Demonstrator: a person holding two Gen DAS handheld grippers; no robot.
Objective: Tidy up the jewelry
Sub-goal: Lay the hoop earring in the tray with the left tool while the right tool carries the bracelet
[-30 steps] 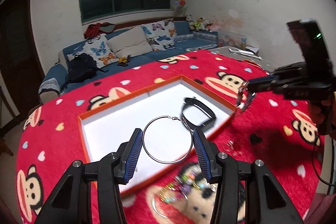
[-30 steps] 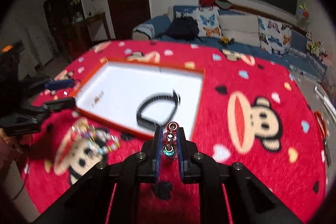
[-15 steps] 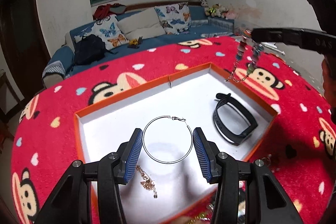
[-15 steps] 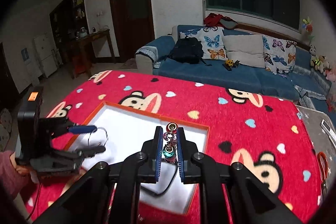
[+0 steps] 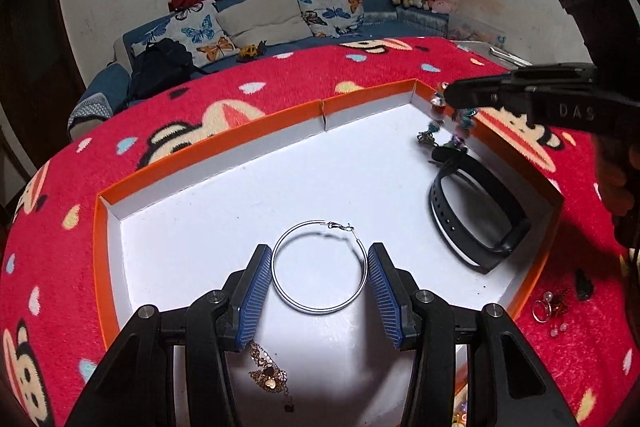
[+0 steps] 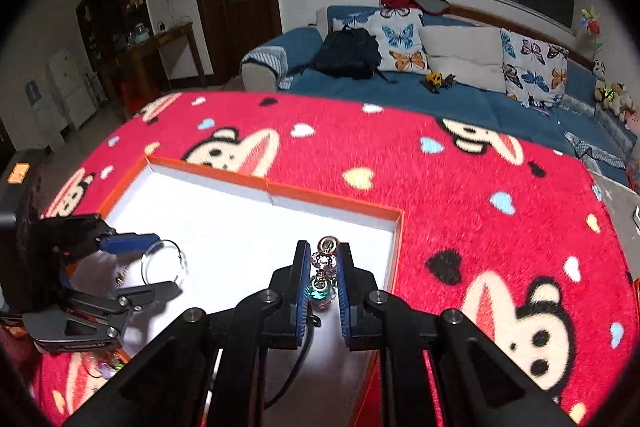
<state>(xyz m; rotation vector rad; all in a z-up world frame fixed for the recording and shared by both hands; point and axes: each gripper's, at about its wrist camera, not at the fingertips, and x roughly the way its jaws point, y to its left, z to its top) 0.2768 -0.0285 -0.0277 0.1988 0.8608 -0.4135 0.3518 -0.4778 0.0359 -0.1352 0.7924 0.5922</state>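
Note:
My left gripper [image 5: 319, 247] is shut on a large silver hoop earring [image 5: 320, 311], held low over the white floor of the orange-rimmed tray [image 5: 360, 95]. The right wrist view shows that gripper [image 6: 160, 263] and its hoop [image 6: 181, 254] at the tray's left end. My right gripper [image 6: 323, 245] is shut on a beaded charm strand [image 6: 325, 261]. In the left wrist view it reaches in from the right [image 5: 452, 93], and the strand [image 5: 436, 123] dangles into the tray's far right corner. A black wristband [image 5: 476, 215] lies in the tray.
A gold chain piece [image 5: 268, 373] lies in the tray under my left fingers. Small rings and earrings [image 5: 552, 307] sit on the red monkey-print cloth [image 6: 460, 187] right of the tray. A blue sofa [image 6: 460, 83] stands beyond the table.
Both grippers have moved in over the tray and sunk towards it. The hoop now hangs just above the white floor, and the bead strand has come down into the far right corner.

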